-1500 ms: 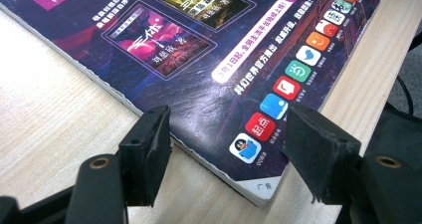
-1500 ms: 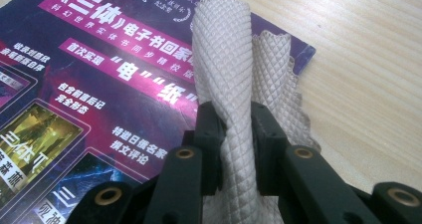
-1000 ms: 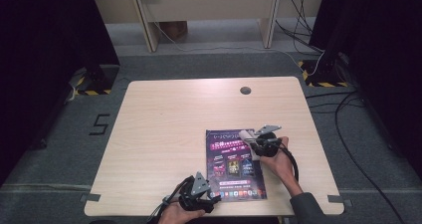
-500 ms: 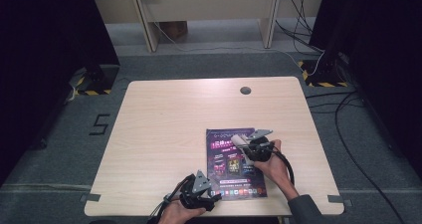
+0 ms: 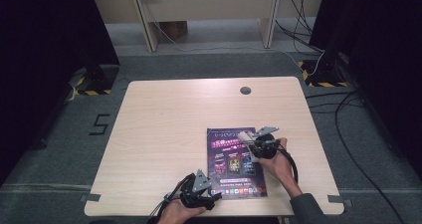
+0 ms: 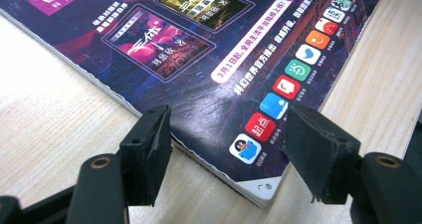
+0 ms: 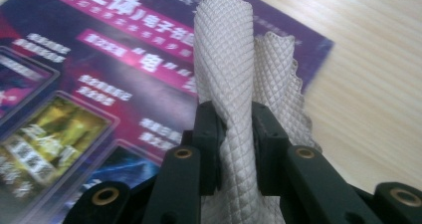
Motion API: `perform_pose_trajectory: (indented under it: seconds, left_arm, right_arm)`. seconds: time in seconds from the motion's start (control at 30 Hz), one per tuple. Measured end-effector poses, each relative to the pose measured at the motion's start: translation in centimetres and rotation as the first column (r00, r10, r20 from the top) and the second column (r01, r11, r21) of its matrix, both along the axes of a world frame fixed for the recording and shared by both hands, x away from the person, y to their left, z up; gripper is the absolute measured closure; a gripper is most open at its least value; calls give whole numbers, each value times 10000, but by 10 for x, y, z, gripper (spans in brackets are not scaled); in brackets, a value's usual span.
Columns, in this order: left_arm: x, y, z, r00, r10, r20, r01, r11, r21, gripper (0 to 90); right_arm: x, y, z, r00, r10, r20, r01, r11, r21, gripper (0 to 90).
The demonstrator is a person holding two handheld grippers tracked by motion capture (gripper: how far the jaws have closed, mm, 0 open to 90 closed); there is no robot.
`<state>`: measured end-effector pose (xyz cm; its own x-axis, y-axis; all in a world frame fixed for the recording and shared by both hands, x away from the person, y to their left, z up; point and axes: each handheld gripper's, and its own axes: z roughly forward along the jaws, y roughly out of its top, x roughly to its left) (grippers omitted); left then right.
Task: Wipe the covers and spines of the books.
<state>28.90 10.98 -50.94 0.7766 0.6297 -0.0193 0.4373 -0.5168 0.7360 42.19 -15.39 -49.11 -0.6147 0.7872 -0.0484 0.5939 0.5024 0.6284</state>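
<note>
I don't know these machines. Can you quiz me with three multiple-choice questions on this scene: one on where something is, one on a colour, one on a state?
1. Where does the magazine lie on the table?
A. far left corner
B. near edge, right of middle
C. over the round hole

2. What colour is the cloth?
A. off-white
B. red
C. green

3. How do the right tongs stand?
A. wide open
B. shut on the cloth
C. shut on the magazine

Answers: 1 B, the high view shows it near the person, right of middle. 2 A, its quilted weave is pale. 3 B, both jaws pinch the cloth above the cover.
</note>
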Motion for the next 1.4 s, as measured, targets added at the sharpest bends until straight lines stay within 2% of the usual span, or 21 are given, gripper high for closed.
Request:
perform_pose_trajectory:
  seconds: [0.07,0.27,0.37,0.8,1.07,1.13,1.23,1.4]
  left_arm:
    - [0,0,0,10000,-1,-34,1,10000,9,346]
    - [-1,0,0,10000,32,78,-32,10000,11,346]
    - [-1,0,-1,10000,30,57,-30,10000,-33,346]
    - [-1,1,-1,10000,63,41,-63,10000,-51,343]
    - [0,1,-1,10000,90,-11,-90,9999,-141,340]
    - [1,2,-1,9999,109,-108,-111,9998,-190,331]
    - [0,2,-1,9999,154,-26,-154,9997,-168,314]
    - [-2,2,0,9996,229,-181,-233,9995,-212,248]
  right_arm:
    - [-3,5,0,9999,137,58,-136,9999,-57,766]
    - [-9,25,-2,9964,839,-124,-833,9956,429,755]
    - [-11,38,-3,9929,1186,-19,-1185,9922,384,755]
    - [-17,81,-5,9801,1984,-81,-1976,9783,618,747]
    - [-27,99,-5,9623,2715,-164,-2698,9605,687,743]
    - [-28,101,-4,9614,2747,-160,-2732,9599,635,743]
    - [-27,99,-5,9598,2798,-212,-2776,9578,748,745]
    - [-20,90,-4,9705,2403,-182,-2386,9686,700,740]
